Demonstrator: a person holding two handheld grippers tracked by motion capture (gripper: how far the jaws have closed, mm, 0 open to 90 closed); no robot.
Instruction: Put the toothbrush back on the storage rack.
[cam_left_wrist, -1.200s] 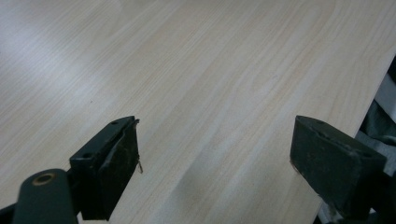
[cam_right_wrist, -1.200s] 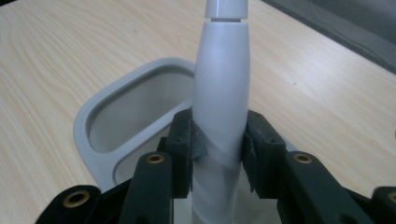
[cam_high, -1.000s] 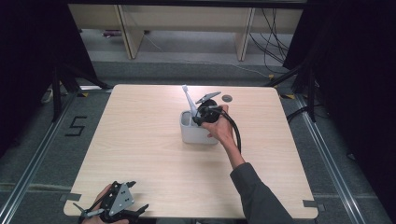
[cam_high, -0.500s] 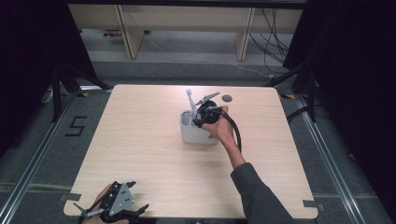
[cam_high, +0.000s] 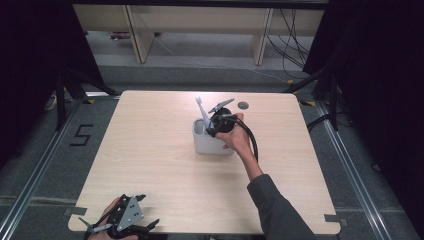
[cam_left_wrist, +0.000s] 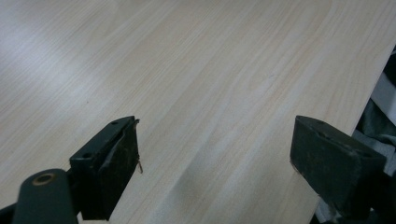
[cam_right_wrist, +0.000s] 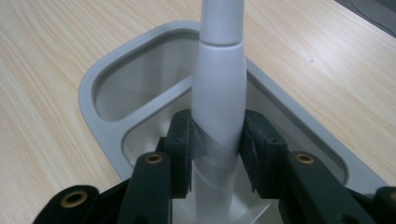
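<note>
High view overlooks table (cam_high: 150, 165); both tongs views sit close, sharing it.

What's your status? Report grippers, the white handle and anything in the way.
Right gripper shut on white handle, handle standing in grey holder. Left gripper open, low over table near edge. Nothing in the way.

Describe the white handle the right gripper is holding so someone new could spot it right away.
Start at the wooden table and find the grey caddy near its far middle. The white handle stands in the caddy, clamped by the right gripper. It is the lone tall, smooth, rounded stem rising above the rim.
</note>
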